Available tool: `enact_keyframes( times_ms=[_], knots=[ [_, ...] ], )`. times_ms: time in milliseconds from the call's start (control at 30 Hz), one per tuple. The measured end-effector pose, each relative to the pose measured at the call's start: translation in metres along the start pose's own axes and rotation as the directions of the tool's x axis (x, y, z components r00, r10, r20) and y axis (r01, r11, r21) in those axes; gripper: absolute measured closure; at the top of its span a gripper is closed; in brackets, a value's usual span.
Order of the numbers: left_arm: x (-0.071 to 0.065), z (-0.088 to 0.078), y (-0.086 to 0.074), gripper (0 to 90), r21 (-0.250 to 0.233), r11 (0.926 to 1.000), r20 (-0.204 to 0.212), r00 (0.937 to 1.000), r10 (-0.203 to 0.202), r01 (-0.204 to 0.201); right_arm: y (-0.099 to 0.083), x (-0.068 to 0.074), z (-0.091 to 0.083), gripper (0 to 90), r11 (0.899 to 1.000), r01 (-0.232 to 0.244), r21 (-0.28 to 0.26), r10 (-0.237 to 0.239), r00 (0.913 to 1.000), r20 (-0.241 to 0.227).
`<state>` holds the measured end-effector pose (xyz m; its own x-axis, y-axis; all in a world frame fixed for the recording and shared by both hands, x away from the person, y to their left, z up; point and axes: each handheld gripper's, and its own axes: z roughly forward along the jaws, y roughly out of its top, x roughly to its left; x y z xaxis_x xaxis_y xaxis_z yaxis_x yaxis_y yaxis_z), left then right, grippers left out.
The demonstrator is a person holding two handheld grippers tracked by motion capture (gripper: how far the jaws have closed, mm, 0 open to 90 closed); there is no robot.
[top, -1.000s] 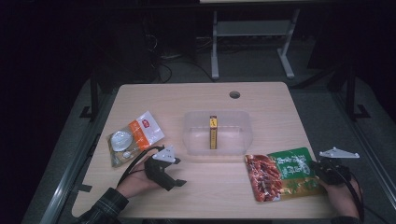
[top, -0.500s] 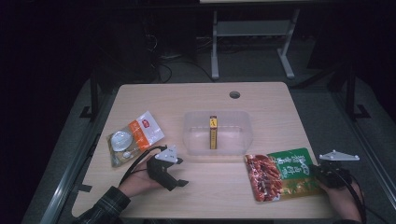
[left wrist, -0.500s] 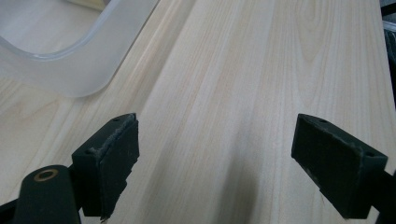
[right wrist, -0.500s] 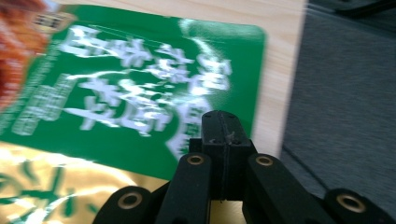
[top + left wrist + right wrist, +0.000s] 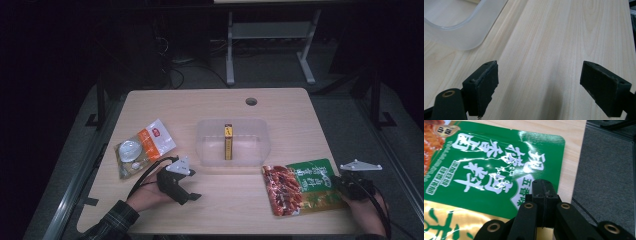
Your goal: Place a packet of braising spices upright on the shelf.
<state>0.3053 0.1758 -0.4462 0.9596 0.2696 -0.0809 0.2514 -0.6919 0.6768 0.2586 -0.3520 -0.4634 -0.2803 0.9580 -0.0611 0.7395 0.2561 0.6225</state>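
Observation:
A snack pouch (image 5: 300, 187) with a green and red print lies flat near the table's front right; its green face (image 5: 486, 170) fills much of the right gripper view. My right gripper (image 5: 341, 182) (image 5: 544, 187) is at the pouch's right edge with its jaws pressed together, tips over the green print. Whether they pinch the film I cannot tell. My left gripper (image 5: 189, 196) (image 5: 539, 90) rests at the front left, open, with bare wood between its pads. A clear plastic container (image 5: 250, 150) (image 5: 461, 37) stands mid-table and holds a slim yellow and black box (image 5: 228, 142).
An orange and white packet (image 5: 145, 145) with a round clear window lies at the left, just behind the left hand. A cable hole (image 5: 251, 101) sits in the table's far side. The table's right edge (image 5: 574, 170) runs close beside the right gripper, with grey floor beyond.

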Motion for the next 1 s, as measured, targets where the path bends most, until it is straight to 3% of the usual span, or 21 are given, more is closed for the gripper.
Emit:
enact_keyframes(
  times_ms=[200, 500, 833, 1000],
  knots=[
    [0.0, 0.0, 0.0, 14.5, 0.0, 1.0, -0.001, 1.0, -0.004, 0.004, 0.0, -0.003, 0.001, 90.0, 1.0, -0.006, 0.001, 0.006, 1.0, 0.001],
    [-0.001, 0.001, 0.0, 14.5, -0.002, 1.0, 0.001, 1.0, -0.005, 0.005, 0.001, 0.002, 0.0, 90.0, 1.0, -0.002, 0.01, 0.002, 0.9985, -0.054],
    [-0.001, 0.001, 0.0, 14.5, -0.001, 1.0, 0.001, 1.0, -0.004, 0.004, 0.007, 0.02, 0.002, 90.0, 0.998, 0.063, 0.017, -0.06, 0.9896, -0.131],
    [-0.001, 0.001, 0.0, 14.5, -0.001, 1.0, 0.001, 1.0, -0.003, 0.003, 0.013, 0.035, 0.005, 90.0, 0.992, 0.125, 0.003, -0.123, 0.9766, -0.177]
  ],
)
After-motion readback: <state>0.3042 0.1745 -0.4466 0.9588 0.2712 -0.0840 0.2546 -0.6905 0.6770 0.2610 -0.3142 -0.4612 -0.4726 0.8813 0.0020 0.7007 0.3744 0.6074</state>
